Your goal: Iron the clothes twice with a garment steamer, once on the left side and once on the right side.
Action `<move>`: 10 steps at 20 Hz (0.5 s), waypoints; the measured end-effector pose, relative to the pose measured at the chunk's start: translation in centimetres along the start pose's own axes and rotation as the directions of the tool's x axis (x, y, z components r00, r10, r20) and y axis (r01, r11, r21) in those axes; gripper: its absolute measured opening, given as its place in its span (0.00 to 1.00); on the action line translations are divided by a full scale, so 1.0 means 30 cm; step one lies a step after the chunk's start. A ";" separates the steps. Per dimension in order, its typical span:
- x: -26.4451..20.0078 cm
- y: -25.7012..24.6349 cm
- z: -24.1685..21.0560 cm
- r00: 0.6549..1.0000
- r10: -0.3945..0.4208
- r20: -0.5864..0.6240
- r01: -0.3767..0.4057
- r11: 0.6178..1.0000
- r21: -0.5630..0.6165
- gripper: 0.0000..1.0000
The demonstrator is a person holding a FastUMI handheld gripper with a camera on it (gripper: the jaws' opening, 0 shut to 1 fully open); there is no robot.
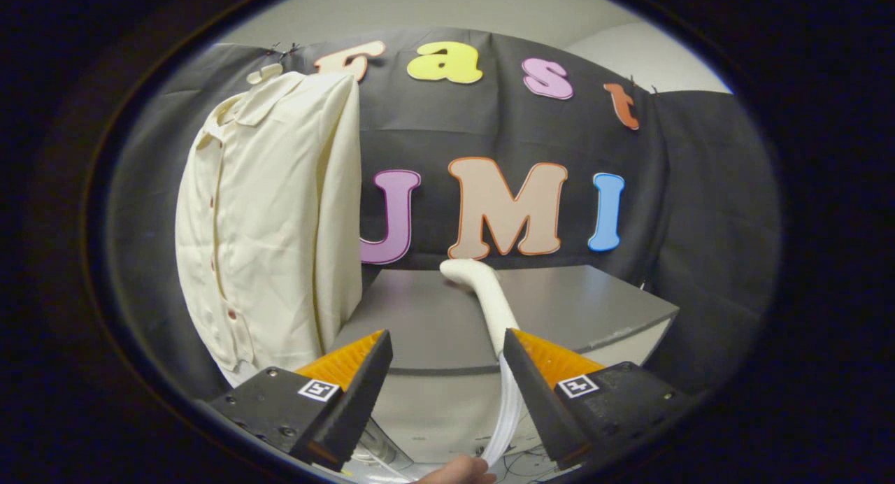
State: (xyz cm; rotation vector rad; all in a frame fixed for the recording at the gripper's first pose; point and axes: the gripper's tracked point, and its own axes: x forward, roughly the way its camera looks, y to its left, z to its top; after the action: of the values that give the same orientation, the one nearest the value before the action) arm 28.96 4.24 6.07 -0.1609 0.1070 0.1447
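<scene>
Gripper (445, 372): fingers spread wide, gripping nothing. White garment steamer hose (489, 302): rises just inside the right finger and curves over the grey table (601, 302) ahead. Cream button-front shirt (269, 218): hangs beyond the left finger; a hand (458, 471) sits below the fingers.

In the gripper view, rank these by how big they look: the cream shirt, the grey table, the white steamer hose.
1. cream shirt
2. grey table, looks close to the shirt, so unsure
3. white steamer hose

The gripper is open.
</scene>
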 end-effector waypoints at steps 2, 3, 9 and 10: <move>0.099 -0.008 0.044 1.000 0.018 -0.014 -0.018 1.000 -0.021 0.98; 0.144 -0.026 0.048 0.999 0.013 -0.040 -0.015 1.000 -0.028 0.98; 0.378 -0.141 -0.024 0.963 -0.037 -0.268 0.039 0.999 0.004 0.97; 0.406 -0.143 -0.007 0.964 -0.028 -0.263 0.036 0.999 0.025 0.97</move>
State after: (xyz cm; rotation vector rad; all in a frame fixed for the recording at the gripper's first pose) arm 41.57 1.67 5.09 -0.1514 0.3707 0.0888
